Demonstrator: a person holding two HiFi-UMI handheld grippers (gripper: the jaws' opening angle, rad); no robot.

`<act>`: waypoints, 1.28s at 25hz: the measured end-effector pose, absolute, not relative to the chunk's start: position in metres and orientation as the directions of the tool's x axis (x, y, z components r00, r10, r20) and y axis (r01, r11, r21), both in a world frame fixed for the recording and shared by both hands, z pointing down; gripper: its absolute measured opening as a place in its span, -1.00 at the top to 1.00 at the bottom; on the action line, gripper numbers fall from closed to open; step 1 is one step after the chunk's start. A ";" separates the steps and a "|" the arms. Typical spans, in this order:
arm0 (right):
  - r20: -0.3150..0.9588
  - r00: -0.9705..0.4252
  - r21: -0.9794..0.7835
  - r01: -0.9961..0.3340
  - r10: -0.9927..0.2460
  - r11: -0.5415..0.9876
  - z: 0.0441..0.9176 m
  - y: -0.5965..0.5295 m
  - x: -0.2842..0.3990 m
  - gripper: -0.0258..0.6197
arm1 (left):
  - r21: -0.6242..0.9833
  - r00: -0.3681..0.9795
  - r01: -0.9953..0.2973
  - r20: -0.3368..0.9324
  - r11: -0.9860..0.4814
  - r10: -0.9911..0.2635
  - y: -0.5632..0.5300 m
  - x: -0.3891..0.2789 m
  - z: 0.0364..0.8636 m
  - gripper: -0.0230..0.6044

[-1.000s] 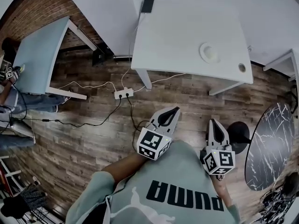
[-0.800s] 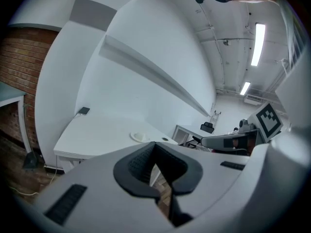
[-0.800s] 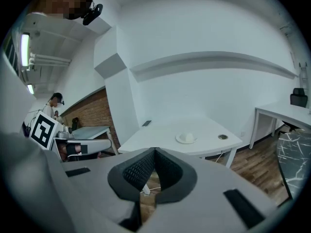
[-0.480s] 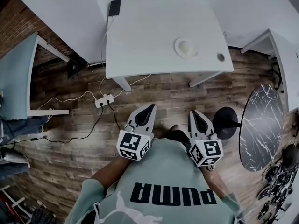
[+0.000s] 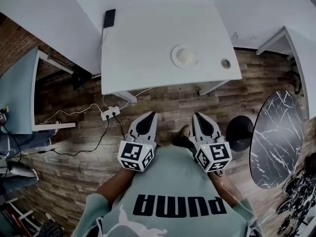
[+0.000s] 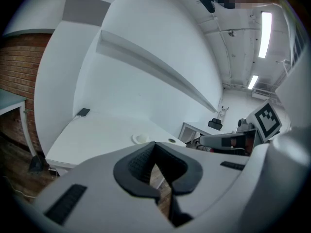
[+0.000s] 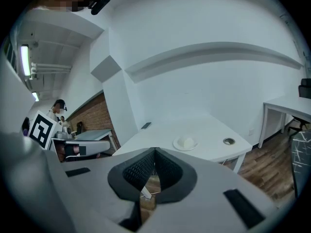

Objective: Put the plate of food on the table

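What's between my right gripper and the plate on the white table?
Head view: only wooden floor, then bare table top between the right gripper and the plate.

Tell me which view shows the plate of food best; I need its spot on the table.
The head view: the plate shows whole from above on the white table. The right gripper view shows it side-on; the left gripper view, tiny.

Cool, even light from ceiling strip lamps washes out the white table, casting only faint shadows. All views bend strongly toward dark, vignetted edges, and the closest foreground looks soft.
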State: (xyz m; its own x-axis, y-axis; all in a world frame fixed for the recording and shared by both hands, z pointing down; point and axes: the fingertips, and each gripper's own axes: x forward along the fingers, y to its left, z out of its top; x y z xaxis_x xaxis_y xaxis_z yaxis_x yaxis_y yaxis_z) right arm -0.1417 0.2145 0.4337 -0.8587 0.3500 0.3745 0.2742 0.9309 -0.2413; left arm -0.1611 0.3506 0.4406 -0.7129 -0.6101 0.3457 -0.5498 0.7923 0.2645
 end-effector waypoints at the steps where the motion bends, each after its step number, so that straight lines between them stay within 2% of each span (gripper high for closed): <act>1: 0.371 -0.858 -0.243 0.281 0.356 0.928 0.433 0.208 -0.146 0.90 | 0.262 -0.717 -0.544 0.348 0.797 -0.604 0.344 -0.165 0.440 0.92; 18: 0.320 -0.833 -0.306 0.360 0.451 0.882 0.438 0.100 -0.185 0.90 | 0.161 -0.752 -0.511 0.392 0.844 -0.530 0.231 -0.190 0.433 0.92; 24: 0.318 -0.834 -0.340 0.344 0.451 0.875 0.442 0.085 -0.190 0.90 | 0.153 -0.761 -0.490 0.404 0.858 -0.507 0.224 -0.197 0.433 0.92; 32: 0.350 -0.843 -0.343 0.290 0.409 0.893 0.449 0.065 -0.209 0.90 | 0.195 -0.726 -0.520 0.413 0.832 -0.551 0.202 -0.230 0.443 0.92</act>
